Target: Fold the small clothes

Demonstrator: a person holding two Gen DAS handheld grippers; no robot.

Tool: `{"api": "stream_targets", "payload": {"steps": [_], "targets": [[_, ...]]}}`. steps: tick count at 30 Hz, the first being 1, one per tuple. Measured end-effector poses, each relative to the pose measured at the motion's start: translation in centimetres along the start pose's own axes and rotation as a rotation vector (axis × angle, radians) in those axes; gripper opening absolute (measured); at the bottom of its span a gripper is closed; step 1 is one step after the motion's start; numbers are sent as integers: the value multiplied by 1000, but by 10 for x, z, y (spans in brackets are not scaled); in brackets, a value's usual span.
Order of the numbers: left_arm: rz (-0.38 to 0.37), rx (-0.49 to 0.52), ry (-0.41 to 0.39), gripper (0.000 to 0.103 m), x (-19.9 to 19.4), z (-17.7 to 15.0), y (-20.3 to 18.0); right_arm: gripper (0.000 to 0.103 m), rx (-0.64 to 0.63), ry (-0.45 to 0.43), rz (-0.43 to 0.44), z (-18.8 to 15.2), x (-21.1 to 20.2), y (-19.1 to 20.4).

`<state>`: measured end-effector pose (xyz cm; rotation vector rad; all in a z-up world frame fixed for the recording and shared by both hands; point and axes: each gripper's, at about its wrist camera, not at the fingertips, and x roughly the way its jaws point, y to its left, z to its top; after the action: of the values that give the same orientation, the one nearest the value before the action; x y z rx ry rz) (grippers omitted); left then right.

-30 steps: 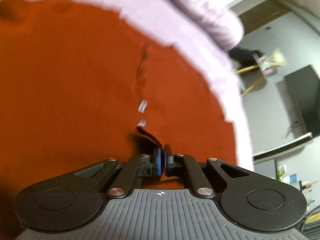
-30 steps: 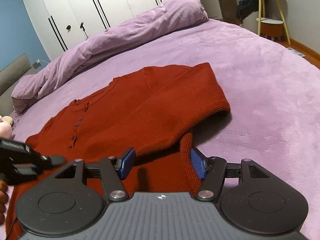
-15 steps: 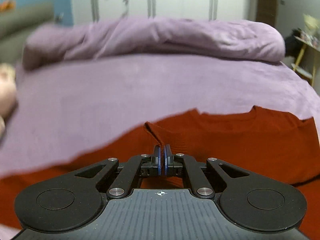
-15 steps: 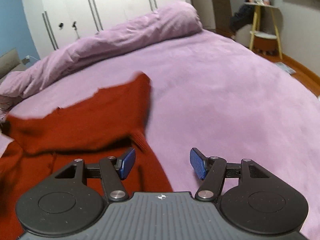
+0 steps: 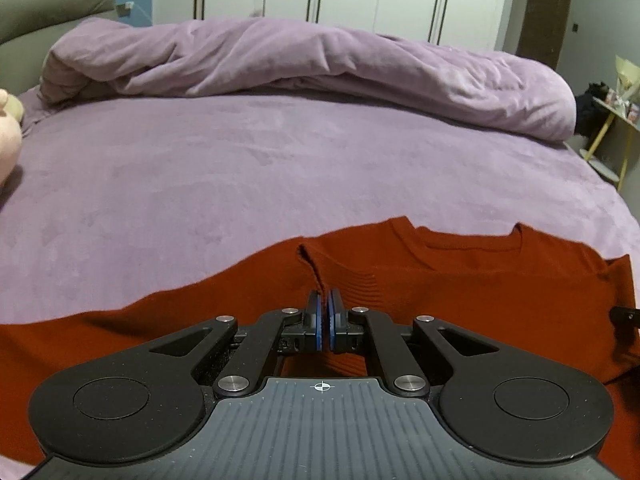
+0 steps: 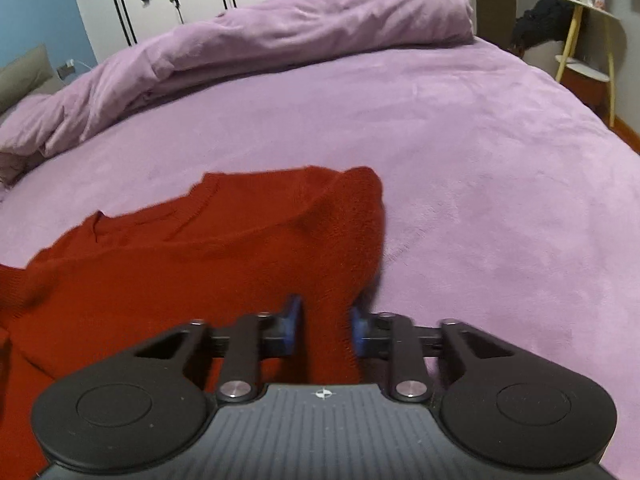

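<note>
A small rust-red knit sweater (image 5: 460,280) lies on the purple bed, neckline toward the far side. My left gripper (image 5: 324,312) is shut on a pinched edge of the sweater and a fold of cloth rises from its pads. In the right wrist view the same sweater (image 6: 180,248) spreads to the left. My right gripper (image 6: 325,326) has its jaws partly closed, with a bunched ridge of the sweater's right side between the blue pads. The pads touch or nearly touch the cloth; the view is blurred.
The purple bed cover (image 5: 240,168) stretches ahead. A rolled purple duvet (image 5: 300,60) lies along the far side, also in the right wrist view (image 6: 280,36). White wardrobes stand behind. A plush toy (image 5: 8,140) sits at the left. A small side table (image 6: 584,20) stands at the right.
The left gripper has swung up from looking down on the sweater to a level view, still holding cloth. The right jaws have narrowed around the sweater's right side.
</note>
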<state>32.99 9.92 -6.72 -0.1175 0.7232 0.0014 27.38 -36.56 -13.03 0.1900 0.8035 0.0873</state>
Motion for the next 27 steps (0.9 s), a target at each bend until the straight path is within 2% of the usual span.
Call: {"api": "stream_targets", "payload": {"steps": [4,6,8,10,12,15,17,18,20,22,23,25,27], "targets": [[-40,-9,-7,5,4,-2,0,7,-137,-115,-131,3,-12,11],[-24,14,18,5,14,-7,-6,7,-147,-109,-203,3,-5,8],[-2,39,63,5,27,-13,-9,7,-144,-75,-208,-1,5,5],[10,40,89,5,34,-18,-9,7,-203,-87,-236,-4,7,10],[9,21,85,5,34,-20,-6,8,-211,-84,-238,-4,5,13],[11,13,76,6,32,-18,-5,12,-153,-88,-200,-2,-3,5],[63,20,60,6,30,-18,-5,14,-128,-87,-211,-2,-11,1],[113,19,49,8,28,-17,-5,14,-117,-102,-219,-5,-17,2],[200,4,9,17,21,-16,-7,15,-99,-166,-187,-13,-37,5],[170,-24,-19,52,12,-17,-12,16,-82,-204,-106,-24,-51,12],[121,-30,-23,59,9,-19,-18,16,-81,-199,-60,-28,-52,17],[40,8,-12,66,10,-23,-36,16,-96,-161,-6,-34,-44,27],[10,83,24,68,20,-29,-54,16,-124,-111,-5,-41,-29,39]]}}
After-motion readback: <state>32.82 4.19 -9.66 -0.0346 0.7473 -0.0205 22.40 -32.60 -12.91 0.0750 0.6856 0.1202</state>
